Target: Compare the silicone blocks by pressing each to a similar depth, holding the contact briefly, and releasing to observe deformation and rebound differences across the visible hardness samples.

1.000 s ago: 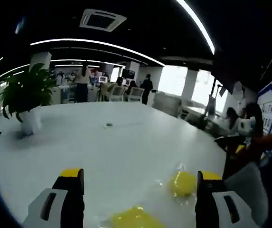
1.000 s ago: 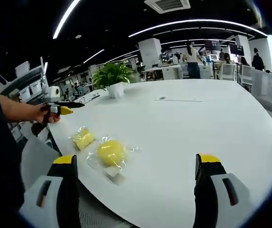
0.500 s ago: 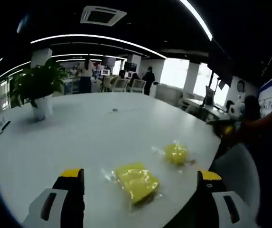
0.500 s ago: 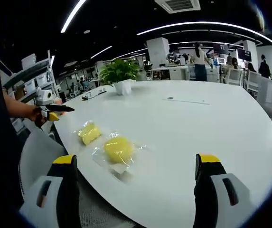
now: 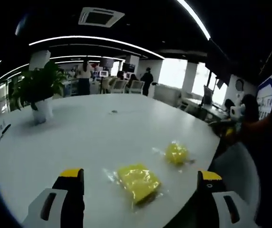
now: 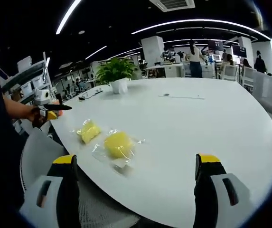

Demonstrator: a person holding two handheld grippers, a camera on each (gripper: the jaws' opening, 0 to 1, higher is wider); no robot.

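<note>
Left gripper (image 5: 136, 202) has pulled back over the last second: both bagged yellow blocks now sit ahead of its jaws, versus cropped at the frame bottom earlier. Little change in the last half second. Right gripper (image 6: 136, 190) view barely shifted. No press started yet, I'd say.

Flat block (image 5: 138, 182) and rounder block (image 5: 176, 153) lie near the tabletop (image 5: 79, 137) edge, apart. Both grippers hover wide open, empty, above the near edge.

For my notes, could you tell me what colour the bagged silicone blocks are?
Both silicone blocks are yellow, clearest in the right gripper view.
</note>
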